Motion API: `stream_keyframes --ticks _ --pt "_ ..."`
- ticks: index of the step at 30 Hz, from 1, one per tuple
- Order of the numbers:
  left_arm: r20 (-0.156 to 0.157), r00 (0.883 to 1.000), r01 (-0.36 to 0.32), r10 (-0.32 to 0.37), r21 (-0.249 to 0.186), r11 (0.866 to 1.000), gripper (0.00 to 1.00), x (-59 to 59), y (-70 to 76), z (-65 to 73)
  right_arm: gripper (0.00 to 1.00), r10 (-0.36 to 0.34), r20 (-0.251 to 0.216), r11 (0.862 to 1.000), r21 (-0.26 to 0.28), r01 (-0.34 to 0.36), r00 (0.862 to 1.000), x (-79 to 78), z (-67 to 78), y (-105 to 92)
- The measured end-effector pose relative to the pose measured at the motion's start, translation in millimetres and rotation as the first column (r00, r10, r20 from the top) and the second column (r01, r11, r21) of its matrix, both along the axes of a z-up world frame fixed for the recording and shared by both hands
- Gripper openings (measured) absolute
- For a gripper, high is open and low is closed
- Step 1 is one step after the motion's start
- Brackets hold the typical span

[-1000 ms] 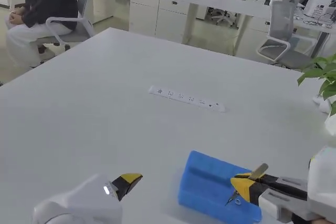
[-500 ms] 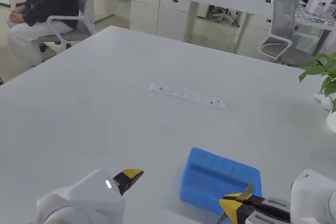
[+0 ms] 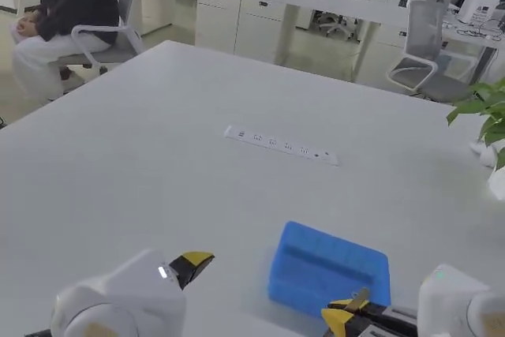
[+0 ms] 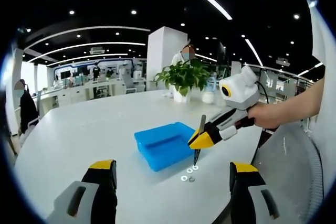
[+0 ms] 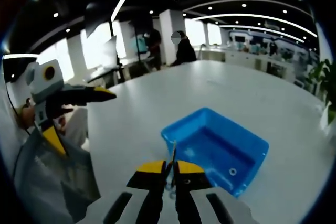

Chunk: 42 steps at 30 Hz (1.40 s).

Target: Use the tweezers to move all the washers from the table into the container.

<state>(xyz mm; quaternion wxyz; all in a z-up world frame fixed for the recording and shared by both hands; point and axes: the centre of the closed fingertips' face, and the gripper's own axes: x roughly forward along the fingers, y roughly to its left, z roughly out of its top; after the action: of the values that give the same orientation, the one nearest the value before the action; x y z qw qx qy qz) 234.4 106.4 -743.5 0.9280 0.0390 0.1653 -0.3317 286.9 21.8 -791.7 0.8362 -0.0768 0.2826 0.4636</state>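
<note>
Right gripper [image 5: 171, 169] clenched on tweezers [image 5: 173, 153] above washers [image 4: 189, 173]; left gripper [image 4: 172, 167] released

The right gripper [image 5: 171, 169] had its yellow-padded jaws pressed close on a pair of tweezers [image 5: 172, 154], whose thin tips rose between them toward the near wall of the blue container [image 5: 181, 139]. One small washer [image 5: 232, 171] lay on the container's floor, near its right corner. The container sat on a white table [image 5: 247, 90]. At the left edge the left gripper [image 5: 80, 118] came in, held by a hand [image 5: 26, 117], its two yellow-tipped jaws standing well apart. A person [image 5: 184, 50] sat beyond the table's far end
</note>
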Motion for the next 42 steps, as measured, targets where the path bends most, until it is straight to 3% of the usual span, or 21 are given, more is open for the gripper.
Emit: stream_keyframes --ticks 15,22,28,36,42 --pt "0.003 1.0 -0.012 0.012 -0.005 1.0 0.9 0.3 2.4 1.5 0.04 0.008 -0.027 0.999 -0.051 -0.01 1.0 -3.9 -16.9 -5.1" --pt "-0.001 1.0 -0.004 0.004 -0.007 1.0 0.9 -0.2 0.7 1.1 0.04 0.01 -0.031 0.999 -0.048 -0.011 0.999 -4.2 -19.1 -6.7" --pt "0.001 1.0 -0.005 0.005 -0.007 1.0 0.9 0.5 0.8 1.4 0.04 0.038 -0.006 0.998 -0.05 -0.038 0.999 -7.6 -18.4 -3.6" --pt "0.002 1.0 -0.005 0.005 -0.001 1.0 0.89 0.7 1.2 0.9 0.04 0.093 0.062 0.992 -0.096 -0.087 0.994 -14.4 -20.5 0.2" --pt "0.005 1.0 -0.006 0.006 0.0 1.0 0.89 0.6 1.7 1.3 0.02 0.06 0.064 0.995 -0.08 -0.055 0.996 -11.2 -18.8 -1.6"
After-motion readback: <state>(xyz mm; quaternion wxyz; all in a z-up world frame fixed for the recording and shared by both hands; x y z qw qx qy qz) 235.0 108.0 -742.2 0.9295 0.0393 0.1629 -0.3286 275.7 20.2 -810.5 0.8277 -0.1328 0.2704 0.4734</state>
